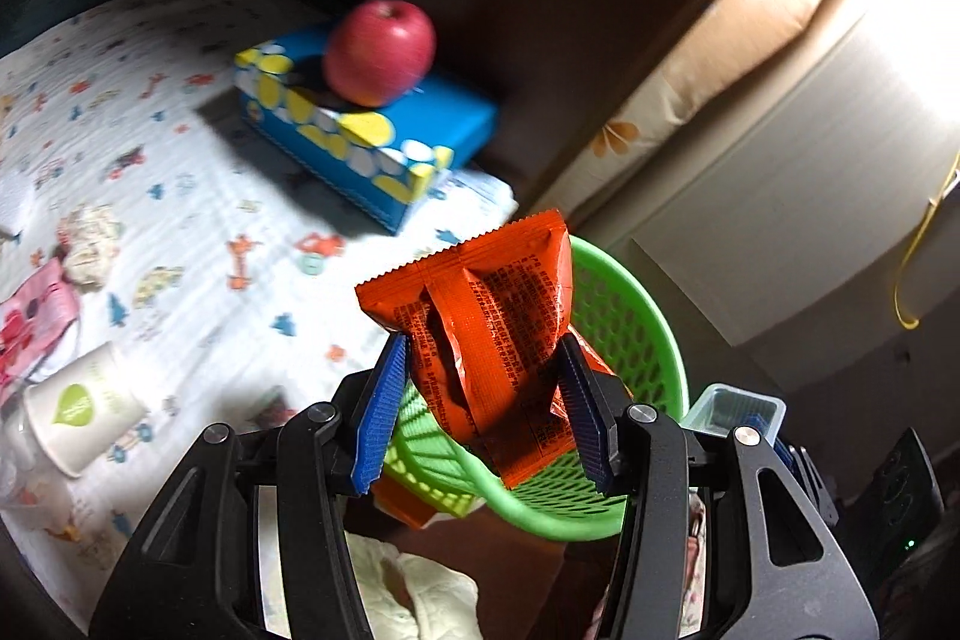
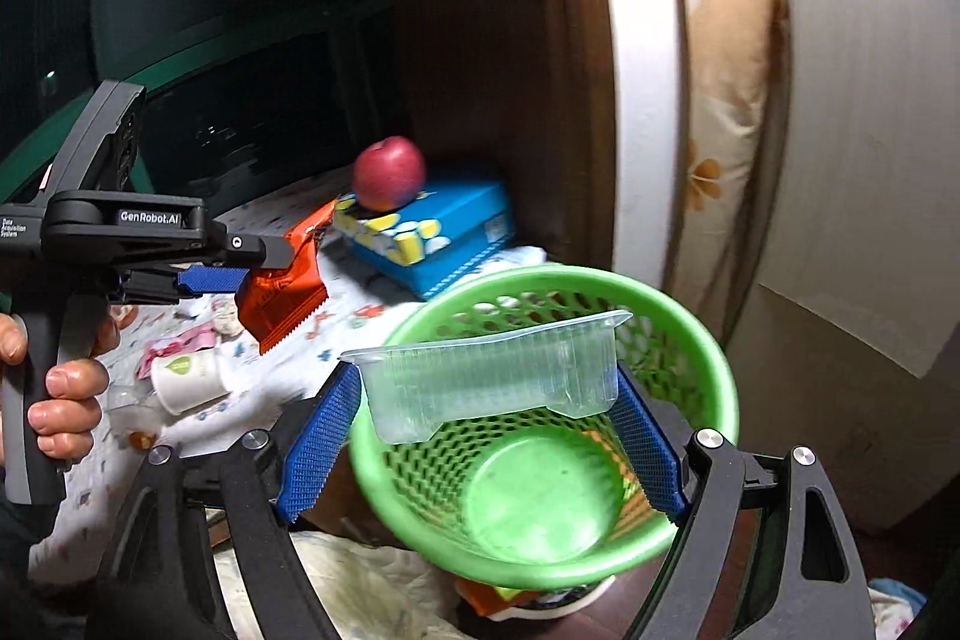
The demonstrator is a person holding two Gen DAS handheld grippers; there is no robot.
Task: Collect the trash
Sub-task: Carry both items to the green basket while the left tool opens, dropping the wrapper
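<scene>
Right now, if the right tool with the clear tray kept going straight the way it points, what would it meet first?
Most likely the green basket: its open mouth lies directly ahead of the right tool, behind the clear plastic tray it grips. Depth is unclear, so rim or inside is uncertain.

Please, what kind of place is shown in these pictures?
Probably a home bedroom: a table with a cartoon-print cloth, a floral pillow against pale bedding, and a green basket for trash. An apple sits on a tissue box.
</scene>
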